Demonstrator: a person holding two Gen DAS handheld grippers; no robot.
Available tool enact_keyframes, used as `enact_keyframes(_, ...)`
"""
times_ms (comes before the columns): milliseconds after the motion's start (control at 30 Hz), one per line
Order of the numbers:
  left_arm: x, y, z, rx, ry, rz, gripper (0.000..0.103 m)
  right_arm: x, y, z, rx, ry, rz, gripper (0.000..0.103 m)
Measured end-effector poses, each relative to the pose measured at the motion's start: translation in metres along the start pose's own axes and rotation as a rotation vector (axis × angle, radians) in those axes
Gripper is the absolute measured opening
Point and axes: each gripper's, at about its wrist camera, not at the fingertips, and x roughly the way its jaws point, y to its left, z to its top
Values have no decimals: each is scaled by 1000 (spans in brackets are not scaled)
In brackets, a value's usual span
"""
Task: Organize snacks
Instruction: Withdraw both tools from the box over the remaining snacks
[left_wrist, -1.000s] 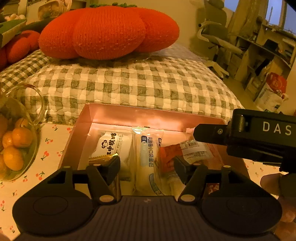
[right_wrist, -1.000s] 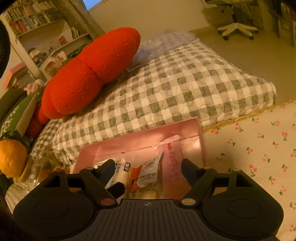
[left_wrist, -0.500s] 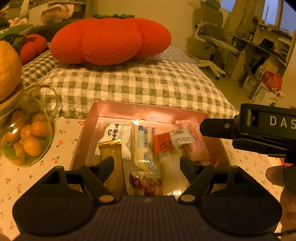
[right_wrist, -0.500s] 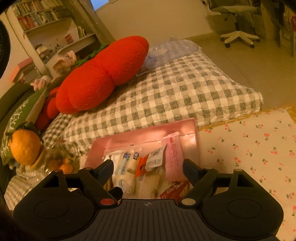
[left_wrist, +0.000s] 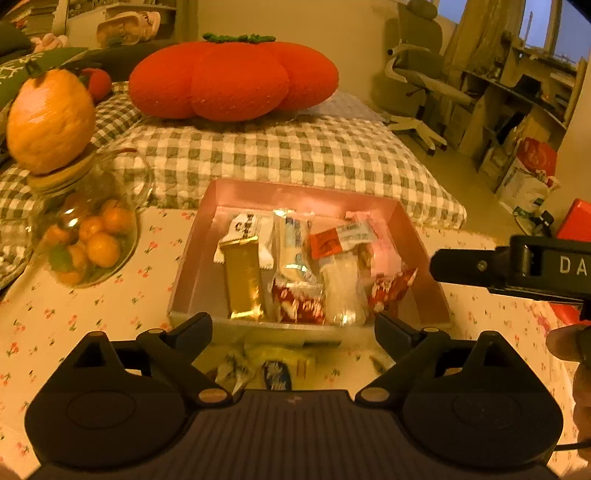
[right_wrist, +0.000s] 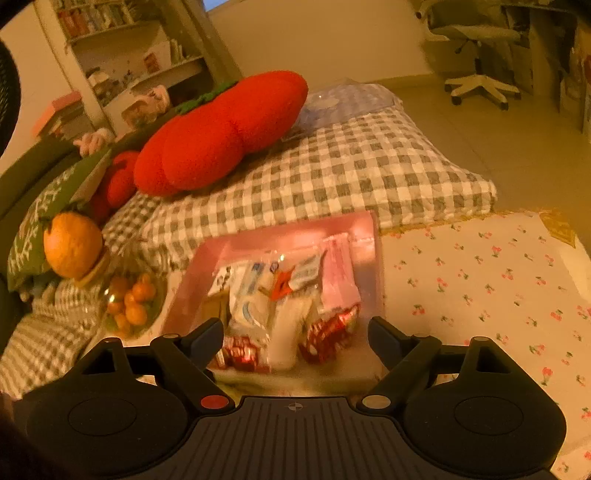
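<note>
A pink box (left_wrist: 303, 192) on the flowered tablecloth holds several snack packets. Among them are a gold bar (left_wrist: 242, 280), a white-and-blue packet (left_wrist: 293, 240), a red-and-white packet (left_wrist: 295, 299) and a pink one (left_wrist: 380, 240). My left gripper (left_wrist: 293, 325) hangs before the box's near wall. Its jaws are opening with nothing between them. Loose packets (left_wrist: 273, 363) lie on the cloth just under it. My right gripper (right_wrist: 295, 326) hovers over the near end of the box (right_wrist: 280, 236), its jaws opening and empty. One of its fingers (left_wrist: 465, 266) shows at the right of the left wrist view.
A glass jar of small oranges (left_wrist: 88, 236) stands left of the box, with a large orange (left_wrist: 50, 120) on its lid. Behind the box lie a checked cushion (left_wrist: 295, 155) and a red tomato pillow (left_wrist: 232, 79). Flowered cloth (right_wrist: 480, 288) stretches to the right.
Both grippers have drawn back and up from the box. The left jaws have spread wide, and the gold bar that was at the left finger now lies in the box.
</note>
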Motion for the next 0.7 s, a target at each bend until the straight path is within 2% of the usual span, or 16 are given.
enact_keyframes(100, -6, 2, -7, 6, 7, 11, 97, -7, -1, -9, -12, 2, -10, 94)
enact_keyframes(400, -18, 11, -29, -18, 29, 12, 102, -15, -7, -41, -47, 32, -41, 95)
enact_keyframes(700, -22, 20, -48, 66, 10, 50, 102, -14, -15, -70, -110, 49, -83, 95)
